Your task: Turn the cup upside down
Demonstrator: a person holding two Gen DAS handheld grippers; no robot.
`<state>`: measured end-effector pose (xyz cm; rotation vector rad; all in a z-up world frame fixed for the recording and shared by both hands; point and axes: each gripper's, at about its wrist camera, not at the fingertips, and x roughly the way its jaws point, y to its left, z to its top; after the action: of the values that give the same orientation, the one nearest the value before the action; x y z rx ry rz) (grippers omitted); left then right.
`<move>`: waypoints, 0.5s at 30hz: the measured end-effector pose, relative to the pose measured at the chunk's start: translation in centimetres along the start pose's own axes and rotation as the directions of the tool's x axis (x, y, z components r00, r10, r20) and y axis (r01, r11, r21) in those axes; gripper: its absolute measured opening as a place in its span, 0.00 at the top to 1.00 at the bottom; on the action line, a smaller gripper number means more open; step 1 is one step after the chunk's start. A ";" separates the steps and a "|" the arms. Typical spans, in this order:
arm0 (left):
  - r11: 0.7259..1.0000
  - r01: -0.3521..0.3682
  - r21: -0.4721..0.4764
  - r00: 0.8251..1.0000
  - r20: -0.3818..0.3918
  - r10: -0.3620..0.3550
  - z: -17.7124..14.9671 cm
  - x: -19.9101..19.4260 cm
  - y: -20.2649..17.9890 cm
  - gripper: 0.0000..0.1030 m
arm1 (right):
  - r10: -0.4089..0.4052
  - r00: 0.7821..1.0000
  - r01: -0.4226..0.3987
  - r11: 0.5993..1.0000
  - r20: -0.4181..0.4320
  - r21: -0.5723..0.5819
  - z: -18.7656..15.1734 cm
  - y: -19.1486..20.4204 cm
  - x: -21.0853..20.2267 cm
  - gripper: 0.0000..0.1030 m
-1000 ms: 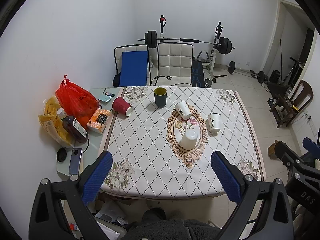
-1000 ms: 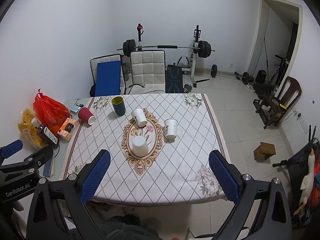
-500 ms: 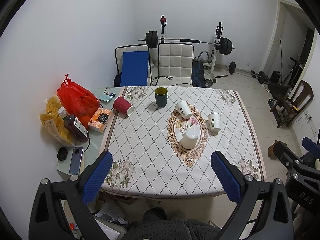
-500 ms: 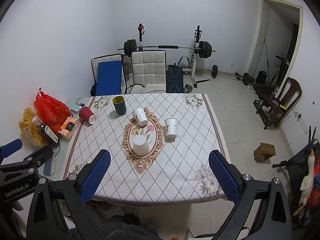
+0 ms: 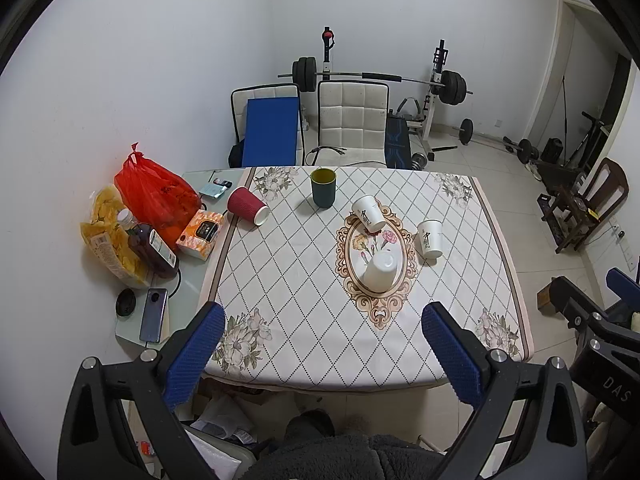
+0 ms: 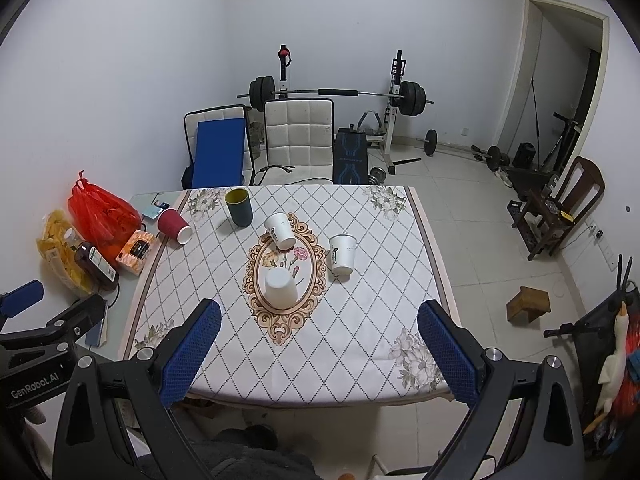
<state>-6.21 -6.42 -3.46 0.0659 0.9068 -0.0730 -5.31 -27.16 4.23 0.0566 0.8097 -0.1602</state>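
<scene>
A white-walled room with a barbell rack (image 5: 376, 80) and two padded chairs at the far wall is showing behind a counter (image 5: 280, 280) that is wearing a diamond-pattern cloth with an oval flower medallion in the middle. Five cups are sitting on this cloth. A dark green cup (image 5: 323, 187) is standing upright near the far edge, its mouth up. A red cup (image 5: 247, 205) is lying on its side at the far left of the cloth, with its open mouth facing toward the camera. One white paper cup (image 5: 369, 213) is lying tilted at the far end of the medallion, and another printed white cup (image 5: 431, 239) is lying tilted to the right of the medallion. A plain white cup (image 5: 380, 272) is standing upside down inside the medallion, bottom up. On the bare glass strip at the left, a red plastic bag (image 5: 154, 196), a dark bottle (image 5: 152, 246), an orange box (image 5: 200, 234) and a phone (image 5: 154, 314) are resting. The left gripper (image 5: 322, 354) is hovering before the near edge of the counter, its jaws wide apart and holding nothing. The right gripper (image 6: 320, 354) is hovering there in the same way, jaws also wide apart and empty, well apart from every cup.
</scene>
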 end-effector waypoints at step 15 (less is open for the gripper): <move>1.000 0.002 0.001 1.000 0.000 -0.002 0.0 0.0 0.0 0.02 | 0.014 1.000 -0.014 1.000 -0.008 0.001 0.3 -0.1 0.3 0.02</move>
<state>-6.23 -6.43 -3.46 0.0661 0.9067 -0.0750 -4.92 -27.35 4.19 0.0639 0.8174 -0.1475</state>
